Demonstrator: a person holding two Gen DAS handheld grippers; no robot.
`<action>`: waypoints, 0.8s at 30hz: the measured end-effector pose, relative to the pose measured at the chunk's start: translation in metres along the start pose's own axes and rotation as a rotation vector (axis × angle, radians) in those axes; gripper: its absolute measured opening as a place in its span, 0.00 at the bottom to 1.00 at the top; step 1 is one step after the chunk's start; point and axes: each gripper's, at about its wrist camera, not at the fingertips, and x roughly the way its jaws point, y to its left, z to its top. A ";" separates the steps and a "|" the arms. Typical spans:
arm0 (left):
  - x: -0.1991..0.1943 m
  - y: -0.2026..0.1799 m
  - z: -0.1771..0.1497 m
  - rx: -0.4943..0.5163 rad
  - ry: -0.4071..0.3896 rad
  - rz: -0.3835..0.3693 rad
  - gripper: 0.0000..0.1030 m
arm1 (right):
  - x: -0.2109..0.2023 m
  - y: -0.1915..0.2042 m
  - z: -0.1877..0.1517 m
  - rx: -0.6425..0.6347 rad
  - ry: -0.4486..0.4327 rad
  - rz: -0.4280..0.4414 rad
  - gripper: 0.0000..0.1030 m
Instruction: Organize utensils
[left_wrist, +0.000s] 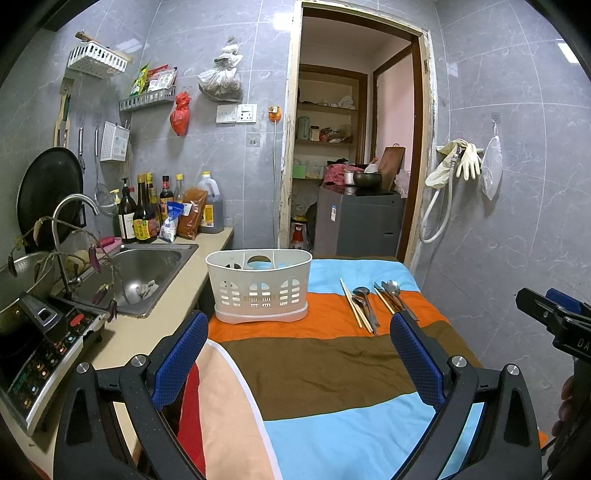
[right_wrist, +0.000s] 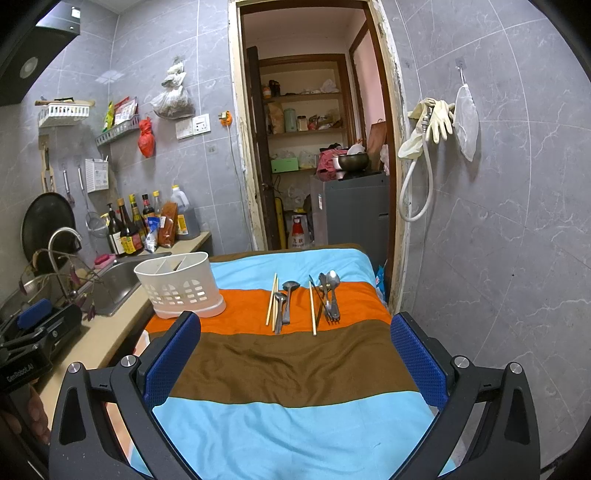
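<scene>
So far we have grasped nothing: both grippers, left gripper (left_wrist: 299, 365) and right gripper (right_wrist: 295, 363), hover with jaws apart. Chopsticks (right_wrist: 272, 304), spoons (right_wrist: 286, 301) and fork (right_wrist: 330, 295) lie on the striped cloth (right_wrist: 295, 362) beside the caddy (right_wrist: 181, 286); next we reach forward.

The white slotted plastic utensil caddy (right_wrist: 181, 286) stands on the striped cloth (right_wrist: 288, 369), at its left edge beside the steel sink (right_wrist: 114, 280). To its right lie wooden chopsticks (right_wrist: 272, 304), two steel ladle spoons (right_wrist: 285, 302), then mixed steel cutlery (right_wrist: 330, 295)
</scene>
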 end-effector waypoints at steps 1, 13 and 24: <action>0.000 -0.001 0.000 0.000 0.000 0.001 0.94 | 0.000 0.000 0.000 0.000 0.000 0.000 1.00; 0.000 -0.002 0.000 0.002 0.000 0.001 0.94 | 0.000 -0.001 0.000 0.001 0.002 0.000 1.00; -0.001 -0.002 -0.001 0.002 0.000 0.002 0.94 | 0.003 -0.002 0.000 0.003 0.002 0.000 1.00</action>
